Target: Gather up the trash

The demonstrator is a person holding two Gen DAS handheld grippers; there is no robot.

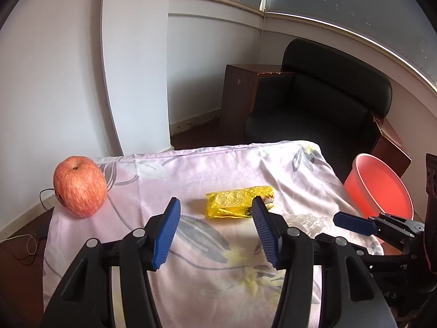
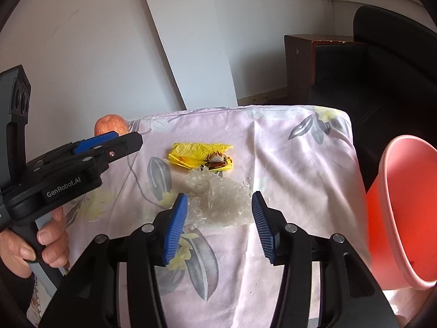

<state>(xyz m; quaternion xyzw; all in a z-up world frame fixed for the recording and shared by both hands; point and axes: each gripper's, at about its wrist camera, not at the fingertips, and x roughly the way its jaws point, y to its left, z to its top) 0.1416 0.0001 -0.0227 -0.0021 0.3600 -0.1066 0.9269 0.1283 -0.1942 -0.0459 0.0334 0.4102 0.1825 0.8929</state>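
A crumpled yellow wrapper lies mid-table on the floral cloth. My left gripper hovers just short of it, jaws wide open, nothing between the pads. A wad of clear crinkled plastic lies in front of the yellow wrapper. My right gripper is open around the wad's near part, and the pads do not squeeze it. In the right wrist view the left gripper shows at the left, held by a hand.
A red-orange apple sits at the table's far left corner. A pink bucket stands off the table's right side. A black armchair and a brown cabinet are behind. Cables lie on the floor at left.
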